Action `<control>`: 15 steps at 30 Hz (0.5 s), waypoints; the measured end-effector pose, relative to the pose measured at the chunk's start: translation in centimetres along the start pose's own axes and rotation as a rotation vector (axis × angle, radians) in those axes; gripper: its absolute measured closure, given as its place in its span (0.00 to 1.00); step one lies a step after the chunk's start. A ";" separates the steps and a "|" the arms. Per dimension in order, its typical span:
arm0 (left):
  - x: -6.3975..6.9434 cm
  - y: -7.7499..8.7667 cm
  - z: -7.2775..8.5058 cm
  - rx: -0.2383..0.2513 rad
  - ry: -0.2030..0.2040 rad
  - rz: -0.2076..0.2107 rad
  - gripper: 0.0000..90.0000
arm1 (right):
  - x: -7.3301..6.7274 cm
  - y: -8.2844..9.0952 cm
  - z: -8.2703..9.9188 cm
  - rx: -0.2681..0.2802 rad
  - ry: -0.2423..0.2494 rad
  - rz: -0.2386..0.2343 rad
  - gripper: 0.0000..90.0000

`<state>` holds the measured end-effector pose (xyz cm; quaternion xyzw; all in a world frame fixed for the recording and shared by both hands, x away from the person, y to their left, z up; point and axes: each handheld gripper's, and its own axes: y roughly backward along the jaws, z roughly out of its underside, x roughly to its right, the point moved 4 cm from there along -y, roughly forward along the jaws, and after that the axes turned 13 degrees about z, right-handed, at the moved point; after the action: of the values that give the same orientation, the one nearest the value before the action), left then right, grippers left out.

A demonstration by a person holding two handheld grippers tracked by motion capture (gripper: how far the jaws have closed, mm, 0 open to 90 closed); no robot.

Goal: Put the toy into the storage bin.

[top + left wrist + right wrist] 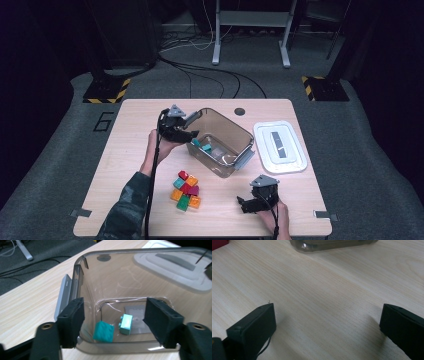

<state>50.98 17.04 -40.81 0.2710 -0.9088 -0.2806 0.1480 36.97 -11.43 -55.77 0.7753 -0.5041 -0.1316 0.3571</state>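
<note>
Nearest to me were the person's two forearms, coming in over the near edge of the counter. On the left, the left claw hung at the rim of the smoky clear bin, its jaws standing apart with nothing between the pads. Seen from the left gripper view, two teal blocks lay on the bin's floor just below that claw, one flat and one on its side, near each other but apart. Moving right along the near part of the counter, a small heap of coloured blocks sat touching one another: red, orange, teal, green and a dark pink one. Those looked like hard, light plastic pieces (studded on top, so a little slick on the flat faces), and I judged each would be best taken across two opposite flat sides, one at a time, from the edge of the heap. Further right, the right claw rested low over bare wood, its jaws wide apart and holding nothing. Beyond it, to the right of the bin, the white lid lay flat on the counter, apart from the bin.
</note>
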 end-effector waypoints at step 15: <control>1.9 4.8 2.8 0.069 -0.024 -0.040 0.17 | 0.0 0.0 0.0 0.000 0.000 0.000 0.00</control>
<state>46.29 20.46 -40.04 0.2906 -0.9141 -0.2551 0.1219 36.97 -11.43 -55.77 0.7752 -0.5042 -0.1316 0.3571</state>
